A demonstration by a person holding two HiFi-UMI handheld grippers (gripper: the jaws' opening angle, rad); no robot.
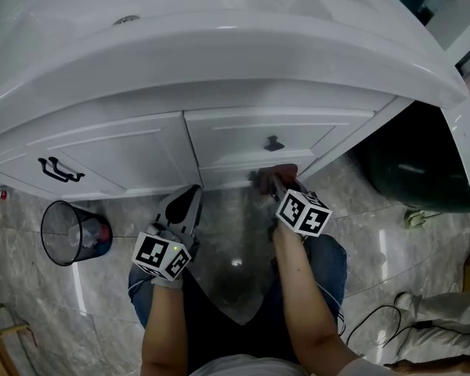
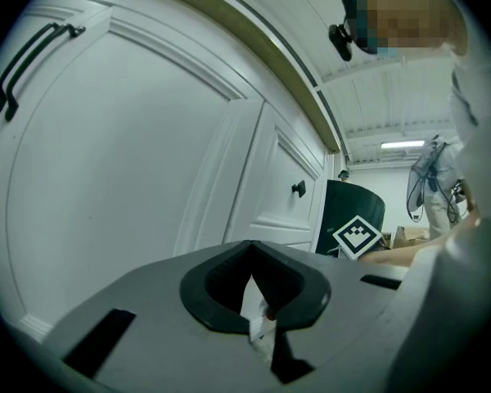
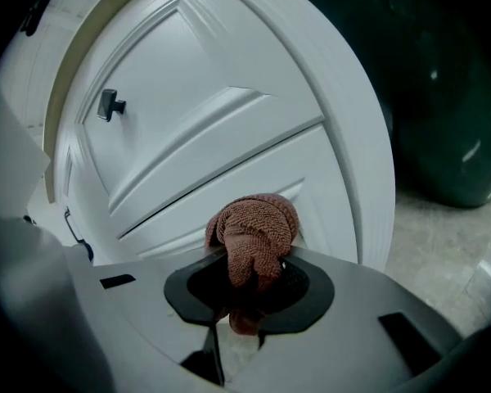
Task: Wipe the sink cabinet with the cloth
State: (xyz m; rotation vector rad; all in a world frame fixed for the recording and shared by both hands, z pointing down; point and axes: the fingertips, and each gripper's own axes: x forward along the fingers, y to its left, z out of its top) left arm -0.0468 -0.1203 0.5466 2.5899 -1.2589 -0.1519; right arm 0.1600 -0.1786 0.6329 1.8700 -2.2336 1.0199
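The sink cabinet [image 1: 117, 159] is white and smooth, with recessed rectangular panels, under a glossy, rounded white basin top [image 1: 219, 45]. The floor [image 1: 376, 233] is polished grey stone-look tile that throws back the light. A dark green, rounded bin [image 1: 407, 171] stands just beside the cabinet's right corner; a round black wire-mesh wastebasket [image 1: 74, 232] stands on the floor at the left. A slim black bar handle [image 1: 59, 171] sits on the left panel and a small black knob [image 1: 274, 142] on the right drawer. The right gripper [image 3: 250, 277] has its jaws clamped on the cloth [image 3: 254, 228], a bunched reddish-brown terry wad, which lies against the flat lower panel below the knob. The left gripper [image 2: 252, 289] hangs near the left door, its jaws together with nothing between them.
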